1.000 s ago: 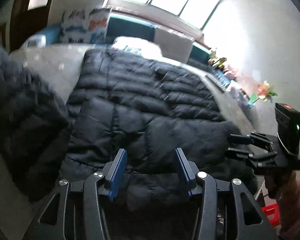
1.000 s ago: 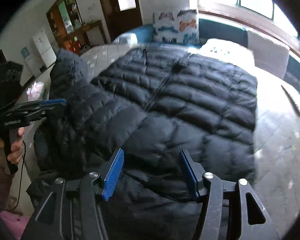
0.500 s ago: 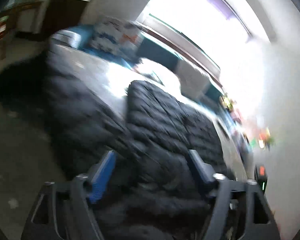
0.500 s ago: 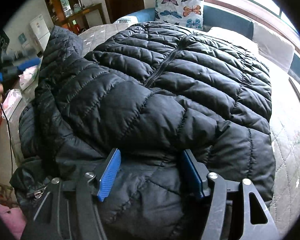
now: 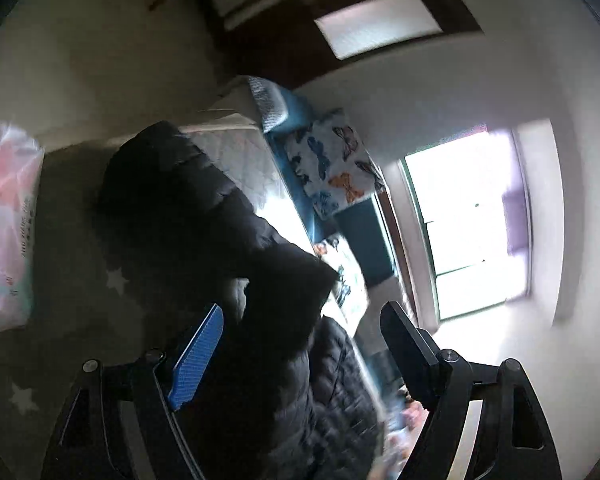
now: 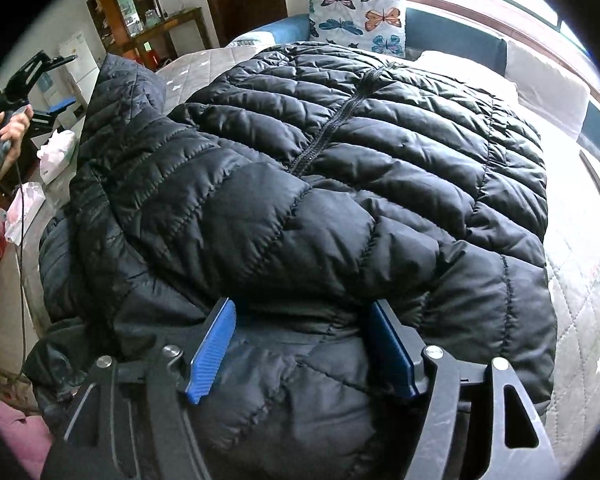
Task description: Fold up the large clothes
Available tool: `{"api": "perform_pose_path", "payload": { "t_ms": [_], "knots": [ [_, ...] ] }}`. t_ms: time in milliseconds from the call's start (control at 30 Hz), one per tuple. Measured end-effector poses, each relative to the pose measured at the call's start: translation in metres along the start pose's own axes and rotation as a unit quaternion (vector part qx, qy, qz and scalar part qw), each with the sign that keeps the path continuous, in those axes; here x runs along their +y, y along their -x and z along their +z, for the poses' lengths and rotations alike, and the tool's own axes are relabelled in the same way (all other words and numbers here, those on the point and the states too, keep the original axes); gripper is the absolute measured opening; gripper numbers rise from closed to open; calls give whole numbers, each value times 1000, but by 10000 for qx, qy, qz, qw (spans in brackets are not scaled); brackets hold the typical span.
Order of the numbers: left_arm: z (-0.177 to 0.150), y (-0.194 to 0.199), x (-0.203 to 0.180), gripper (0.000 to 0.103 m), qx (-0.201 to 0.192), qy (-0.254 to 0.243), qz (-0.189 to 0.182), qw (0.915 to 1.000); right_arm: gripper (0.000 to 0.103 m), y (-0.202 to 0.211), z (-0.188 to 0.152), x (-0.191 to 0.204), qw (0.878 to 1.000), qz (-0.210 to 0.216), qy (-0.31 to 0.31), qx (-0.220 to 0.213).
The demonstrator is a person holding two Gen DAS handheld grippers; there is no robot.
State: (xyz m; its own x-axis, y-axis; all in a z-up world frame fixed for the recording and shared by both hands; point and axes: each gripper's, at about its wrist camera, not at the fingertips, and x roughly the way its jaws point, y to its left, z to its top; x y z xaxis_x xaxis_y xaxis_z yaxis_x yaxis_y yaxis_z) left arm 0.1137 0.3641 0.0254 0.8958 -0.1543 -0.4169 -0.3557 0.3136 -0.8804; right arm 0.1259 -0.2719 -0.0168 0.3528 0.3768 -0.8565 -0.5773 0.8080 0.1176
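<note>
One garment: black puffer jacket (image 6: 340,184), sleeve now folded across the bed's (image 6: 580,280) left edge.
Left gripper (image 5: 300,340): jaws just opened wide, swung away, nothing held.
Right gripper (image 6: 304,344): jaws just widened, jacket loosely straddled.
Next: further fold is judged due.

We are seeing the black puffer jacket (image 6: 340,184) covering most of the bed (image 6: 588,280), leaving a bare quilted strip along its right edge. The butterfly cushion (image 6: 356,16) and headboard are blocking the far end; tissue packs (image 6: 56,152) are crowding the left side.
</note>
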Motion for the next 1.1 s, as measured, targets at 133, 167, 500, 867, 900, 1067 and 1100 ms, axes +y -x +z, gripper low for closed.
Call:
{"api": "perform_pose_path", "payload": {
  "t_ms": [133,167,500,867,900,1067,1100],
  "knots": [
    [16,-22,25,87,177,726,-45,9972,80,0,1,-1,10000,32,-56,10],
    [18,-26,30,87,211,852,-49,9961,80,-1,1,-1,10000,42,-61,8],
    [52,-77,68,86,210,1911,-257,9810,84,-2,2,0,9999,90,-84,35],
    [111,-72,23,23,-238,646,-167,9975,85,-3,2,1,9999,57,-94,29],
    [114,-67,12,21,-280,479,-226,9982,85,-3,2,1,9999,53,-103,28],
    [114,-37,-73,20,-276,-658,-670,9952,85,-2,3,0,9999,57,-94,34],
    [106,-29,-96,20,-254,-977,-795,9917,85,-2,3,0,9999,56,-90,37]
  ]
}}
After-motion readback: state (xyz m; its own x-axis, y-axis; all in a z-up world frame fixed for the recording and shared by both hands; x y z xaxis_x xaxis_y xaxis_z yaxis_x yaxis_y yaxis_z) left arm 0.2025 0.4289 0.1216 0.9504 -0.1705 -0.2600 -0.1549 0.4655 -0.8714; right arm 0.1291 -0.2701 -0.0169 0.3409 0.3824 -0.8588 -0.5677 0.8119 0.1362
